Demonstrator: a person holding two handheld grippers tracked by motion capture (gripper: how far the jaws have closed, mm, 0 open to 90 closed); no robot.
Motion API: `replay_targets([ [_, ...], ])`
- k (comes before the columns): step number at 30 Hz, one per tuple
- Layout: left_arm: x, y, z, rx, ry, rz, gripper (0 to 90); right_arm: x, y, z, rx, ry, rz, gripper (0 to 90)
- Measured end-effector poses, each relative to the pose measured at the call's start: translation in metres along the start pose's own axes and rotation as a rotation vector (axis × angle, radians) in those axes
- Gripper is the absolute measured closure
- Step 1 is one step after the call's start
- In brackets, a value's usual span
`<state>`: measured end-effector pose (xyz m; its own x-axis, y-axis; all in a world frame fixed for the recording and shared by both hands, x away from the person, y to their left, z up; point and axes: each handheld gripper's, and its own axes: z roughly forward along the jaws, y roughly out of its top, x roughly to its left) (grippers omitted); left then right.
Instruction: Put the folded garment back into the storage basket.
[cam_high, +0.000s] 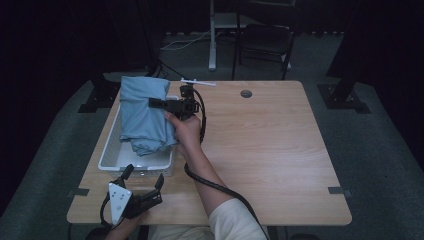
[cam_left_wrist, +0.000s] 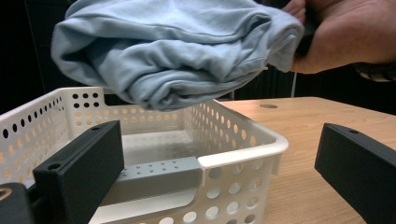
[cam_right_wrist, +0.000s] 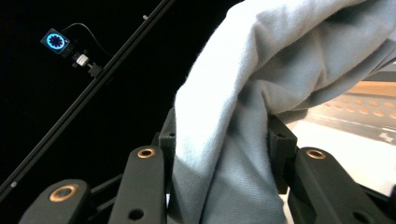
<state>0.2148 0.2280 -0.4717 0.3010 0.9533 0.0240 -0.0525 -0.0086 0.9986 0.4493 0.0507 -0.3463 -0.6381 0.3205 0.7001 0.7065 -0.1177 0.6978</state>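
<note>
So the right gripper is clamped on a folded light blue shirt, holding it just above the white basket at the counter's left side. I'd lower it until the bundle rests flat inside before letting go. The left gripper sits near, its 2 jaws apart, holding nothing.
</note>
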Motion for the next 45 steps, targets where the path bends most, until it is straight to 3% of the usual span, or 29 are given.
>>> replay_targets([
  [10, 0.000, 0.000, 0.000, -0.001, -0.002, -0.001, 2.6, -0.003, -0.006, 0.022, 0.020, 0.012, 0.016, 61.0],
  [24, 0.000, 0.000, 0.000, -0.002, -0.006, -0.002, 2.6, -0.007, -0.013, 0.040, 0.038, 0.020, 0.040, 61.0],
  [40, 0.000, 0.000, 0.000, -0.003, -0.008, -0.003, 2.6, -0.019, -0.021, 0.047, 0.062, -0.029, 0.055, 60.9],
  [45, 0.000, 0.000, 0.000, -0.004, -0.011, -0.003, 2.7, -0.023, -0.025, 0.051, 0.079, -0.067, 0.047, 60.9],
])
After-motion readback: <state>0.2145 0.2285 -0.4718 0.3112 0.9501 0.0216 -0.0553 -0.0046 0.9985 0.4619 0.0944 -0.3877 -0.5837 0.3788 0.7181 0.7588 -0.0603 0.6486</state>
